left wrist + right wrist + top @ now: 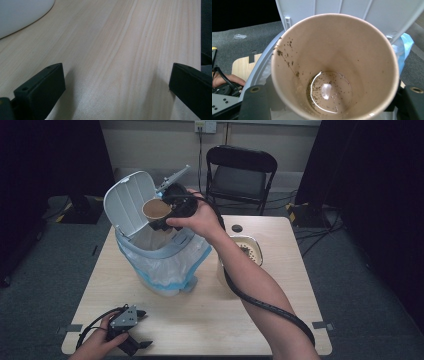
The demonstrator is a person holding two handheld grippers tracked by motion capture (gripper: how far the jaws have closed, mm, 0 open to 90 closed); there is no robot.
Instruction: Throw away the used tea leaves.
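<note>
Paper cup [334, 67] clamped in right gripper [172, 212] over bin [165, 255], dregs and dark specks inside. Left gripper [117, 85] jaws held apart at table's 7 o'clock.

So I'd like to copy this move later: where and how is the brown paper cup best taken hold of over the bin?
Grip the paper cup across its side wall near the base, coming from behind it, as the right gripper does now. The wall tapers there, so the jaws span it, and the rim stays free over the open bin.
</note>
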